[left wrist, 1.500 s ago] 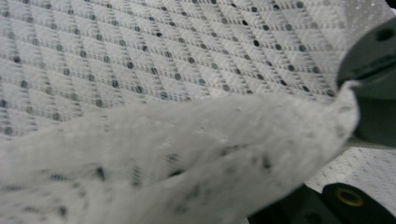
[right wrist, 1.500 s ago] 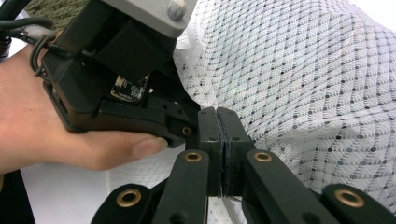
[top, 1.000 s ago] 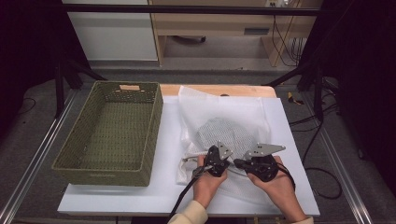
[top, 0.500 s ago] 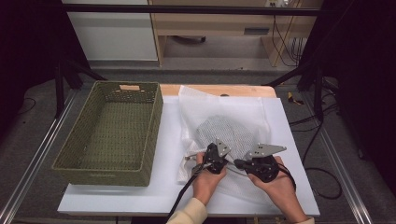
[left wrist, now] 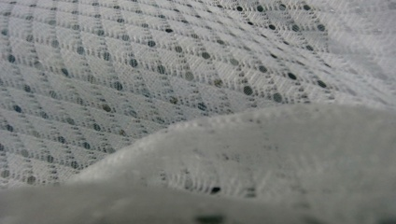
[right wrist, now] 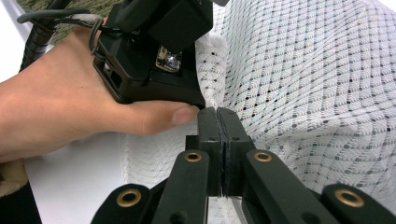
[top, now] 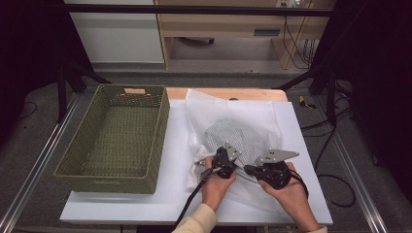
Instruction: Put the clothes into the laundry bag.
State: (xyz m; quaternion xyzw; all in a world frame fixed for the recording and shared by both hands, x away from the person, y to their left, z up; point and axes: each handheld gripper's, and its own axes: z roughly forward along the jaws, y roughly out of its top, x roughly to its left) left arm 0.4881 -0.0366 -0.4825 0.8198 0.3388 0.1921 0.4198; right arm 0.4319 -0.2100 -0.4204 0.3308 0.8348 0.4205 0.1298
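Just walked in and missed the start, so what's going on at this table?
A person holds a gripper in each hand at the near edge of a white mesh cloth spread on the table. The right gripper has its jaws shut at the cloth's edge, close beside the left gripper. A green woven basket sits to the left.

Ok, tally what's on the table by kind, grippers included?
Basket: 1
Mesh bag: 1
White board: 1
Grippers: 2, left gripper and right gripper
Total: 5
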